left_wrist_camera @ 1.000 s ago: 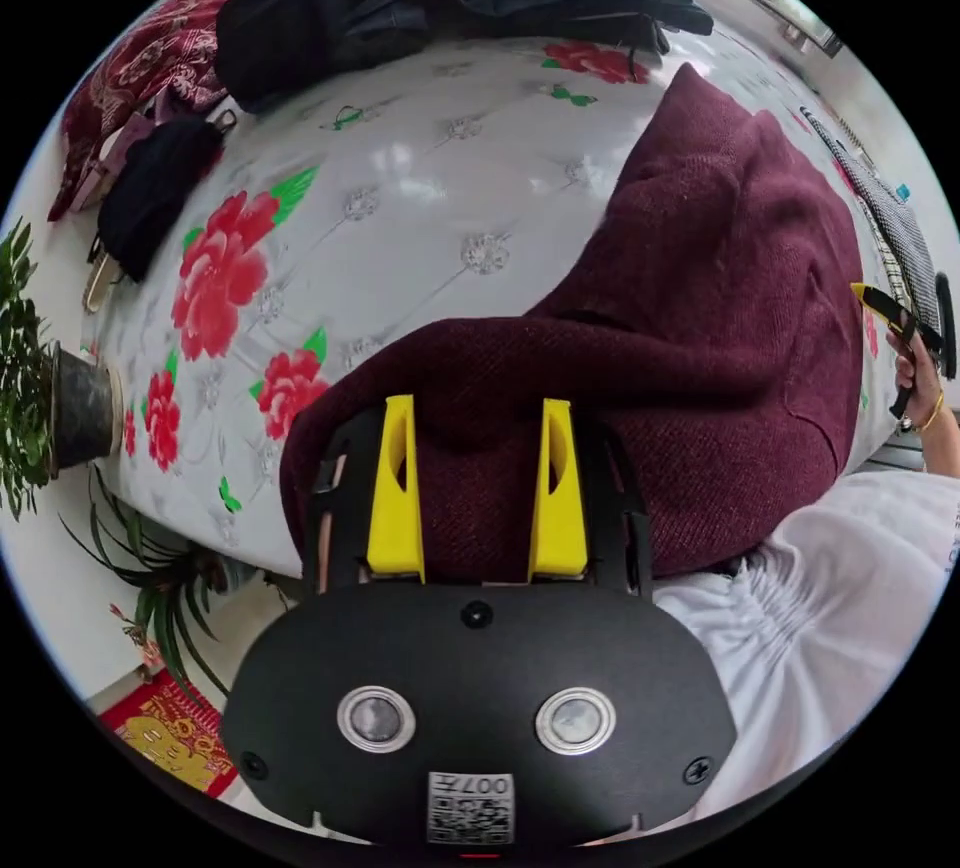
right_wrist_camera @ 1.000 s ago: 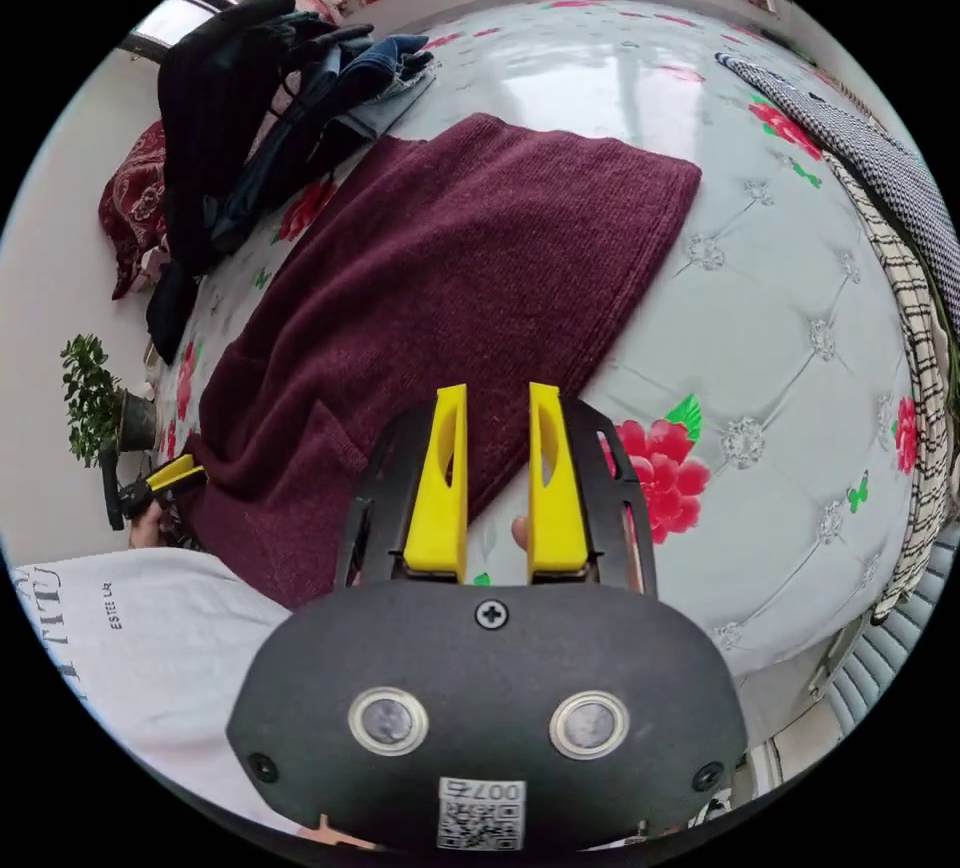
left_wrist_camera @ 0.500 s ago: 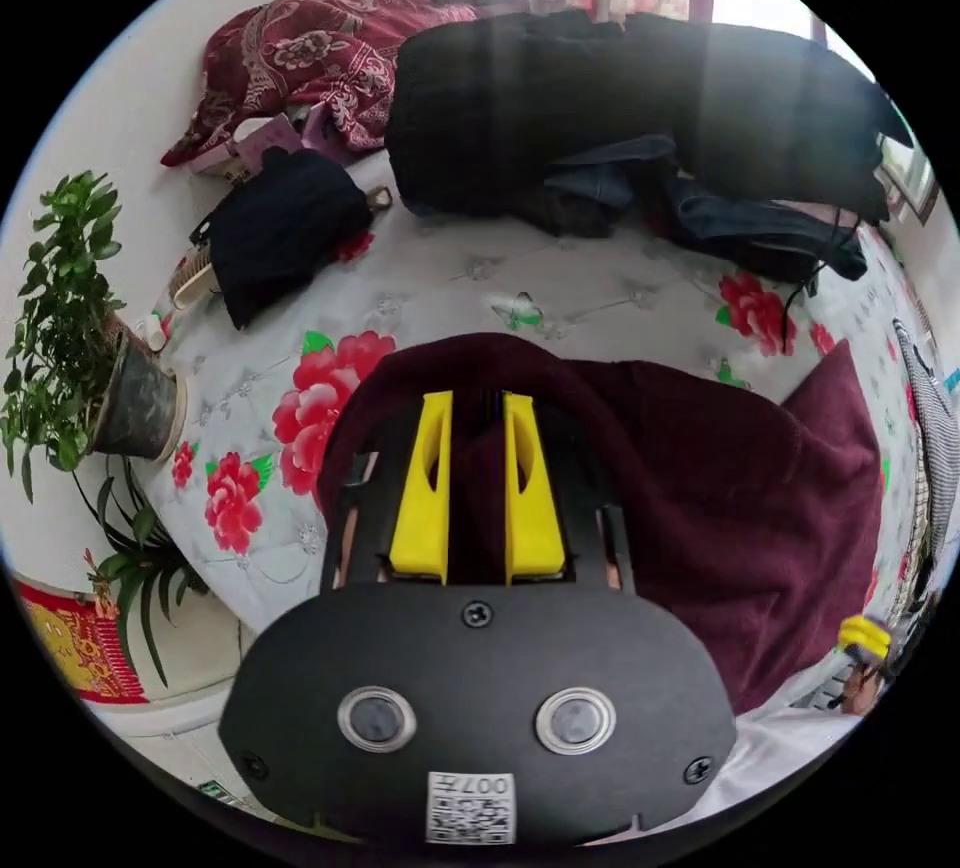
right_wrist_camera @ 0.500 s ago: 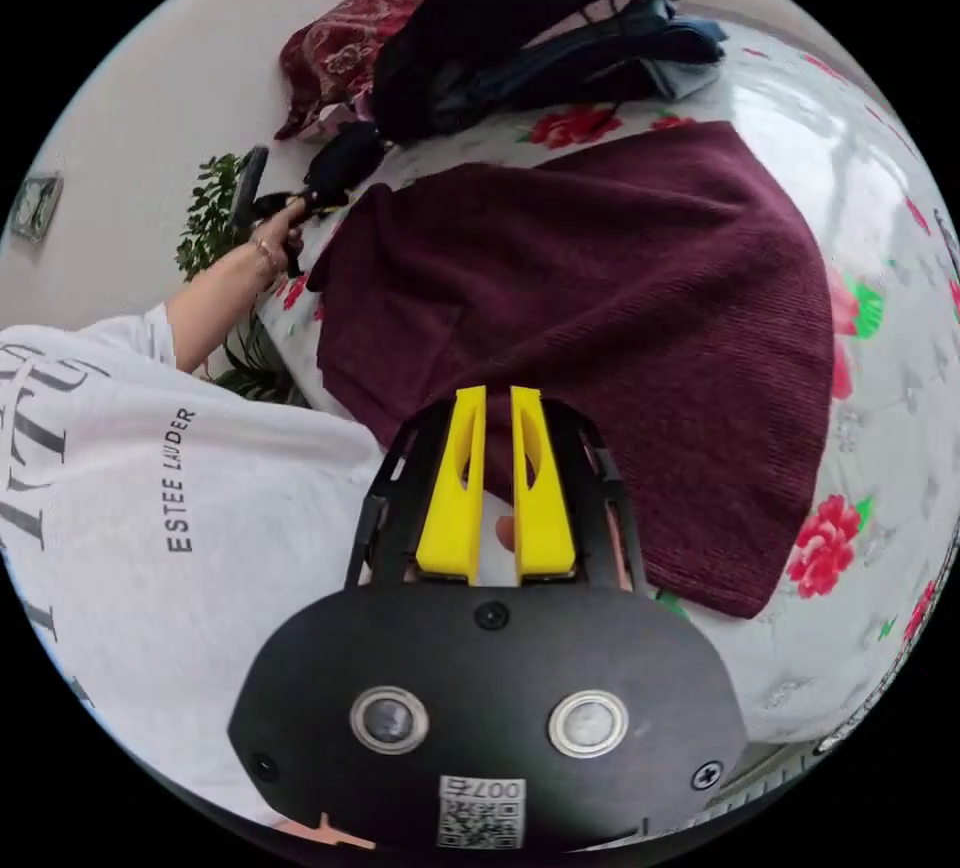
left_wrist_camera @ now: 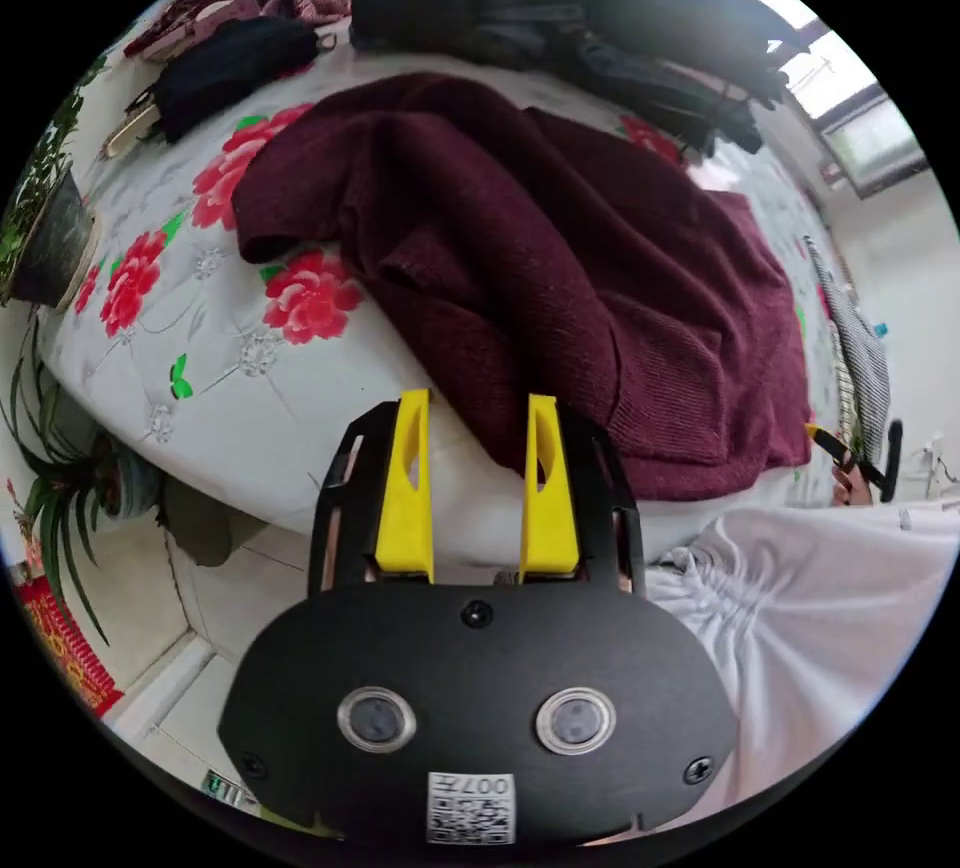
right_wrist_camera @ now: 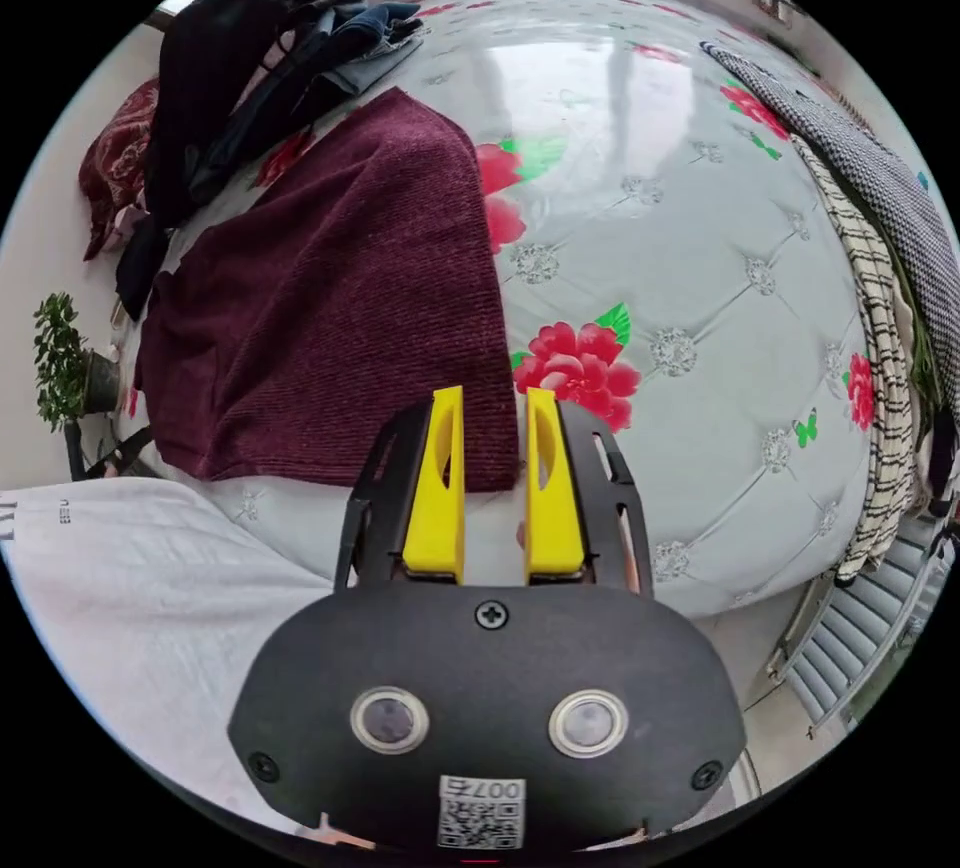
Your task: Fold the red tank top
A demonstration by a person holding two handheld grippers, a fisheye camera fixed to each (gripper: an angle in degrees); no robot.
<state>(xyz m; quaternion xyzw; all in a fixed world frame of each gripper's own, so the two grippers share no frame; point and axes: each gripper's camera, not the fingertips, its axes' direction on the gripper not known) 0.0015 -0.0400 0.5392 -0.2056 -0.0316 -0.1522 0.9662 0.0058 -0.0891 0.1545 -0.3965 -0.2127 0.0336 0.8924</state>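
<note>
A: In the left gripper view, we see our left hand-held gripper (left_wrist_camera: 470,408) with its yellow jaws parted and nothing between them. The red tank top (left_wrist_camera: 560,288) lies on the bed (left_wrist_camera: 200,328), just beyond the jaw tips and off to their right. It is rumpled here: one part is thrown over the rest and a flap trails out to the far left.

B: And its long axis?

A: We judge it runs from far left to near right across this hand-held gripper's front. The nearest hem sits just past the right jaw tip. Farther right, beside the person's white shirt (left_wrist_camera: 800,608), we see the other hand-held gripper (left_wrist_camera: 845,453); from here we cannot tell its state.

B: In the right gripper view, our right hand-held gripper (right_wrist_camera: 492,403) has its jaws close together but with a narrow gap, and we see no cloth pinched in it. The near right corner of the red tank top (right_wrist_camera: 330,318) lies just by the left jaw tip, and the garment stretches away ahead and to the left. A pile of dark clothes (right_wrist_camera: 240,68) sits beyond its far end.

A: So which hand is nearer?

B: We think both sit at the near hem, the right one at the neater corner. The rumpled side lies ahead of the left one.
</note>
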